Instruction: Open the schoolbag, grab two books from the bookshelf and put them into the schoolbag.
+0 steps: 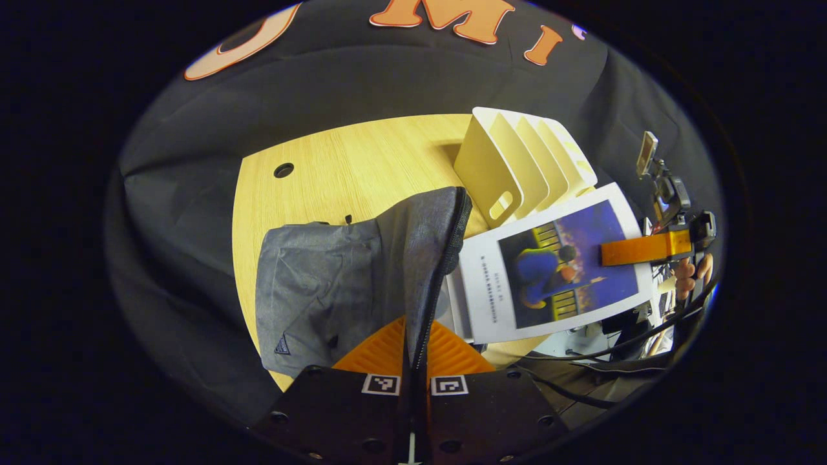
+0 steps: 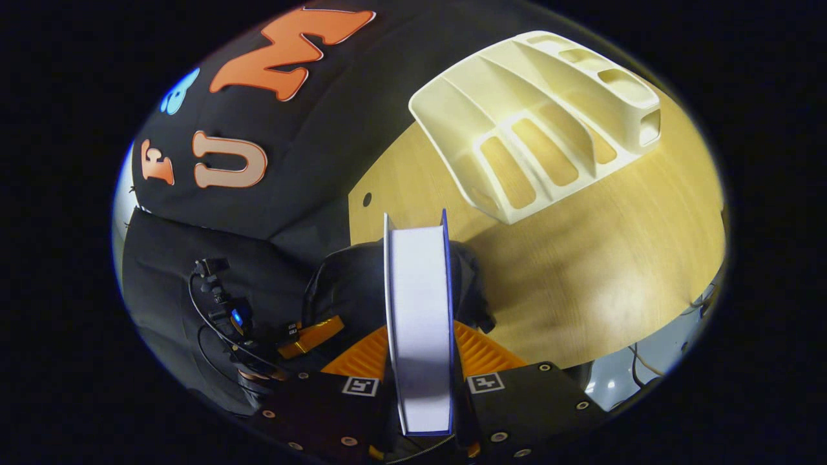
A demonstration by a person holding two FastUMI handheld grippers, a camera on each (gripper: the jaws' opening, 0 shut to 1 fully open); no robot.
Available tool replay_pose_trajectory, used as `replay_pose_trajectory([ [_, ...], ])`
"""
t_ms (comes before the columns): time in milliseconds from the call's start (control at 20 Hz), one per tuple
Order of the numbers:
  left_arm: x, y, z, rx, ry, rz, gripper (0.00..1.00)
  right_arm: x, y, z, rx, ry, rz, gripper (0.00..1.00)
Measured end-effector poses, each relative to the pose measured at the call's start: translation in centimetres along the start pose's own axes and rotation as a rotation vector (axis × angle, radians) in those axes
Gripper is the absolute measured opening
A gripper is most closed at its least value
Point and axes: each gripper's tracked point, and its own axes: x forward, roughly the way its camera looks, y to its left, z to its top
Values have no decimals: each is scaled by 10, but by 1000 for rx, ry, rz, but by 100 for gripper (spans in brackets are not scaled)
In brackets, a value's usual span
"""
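The grey schoolbag [image 1: 323, 284] lies on the wooden table [image 1: 323, 161]. My left gripper [image 1: 417, 339] is shut on the bag's zipper edge and holds the flap up. A book with a blue picture cover [image 1: 555, 271] hangs tilted at the bag's opening, its lower left corner next to the zipper. My right gripper [image 1: 636, 250] clamps the book's far edge. In the right gripper view the book [image 2: 420, 303] stands edge-on between the fingers of my right gripper [image 2: 420, 349], over the dark bag [image 2: 349, 284]. The cream bookshelf [image 1: 517, 161] [image 2: 536, 116] stands behind with bare slots.
A small round hole [image 1: 283, 170] sits in the tabletop's far left. A hand [image 1: 694, 271] holds the right gripper, with cables [image 1: 620, 349] trailing off the table edge. The left gripper's finger [image 2: 310, 337] and cable [image 2: 213, 310] show beside the bag. Bare wood [image 2: 614, 258] lies right of the book.
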Motion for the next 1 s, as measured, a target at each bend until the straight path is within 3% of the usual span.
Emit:
replay_pose_trajectory([
  [500,-4,-10,5,19,2,11,3,90,23,-13,79,24,194,35],
  [1000,1,-29,7,40,-3,-22,4,161,44,-33,146,13,299,35],
])
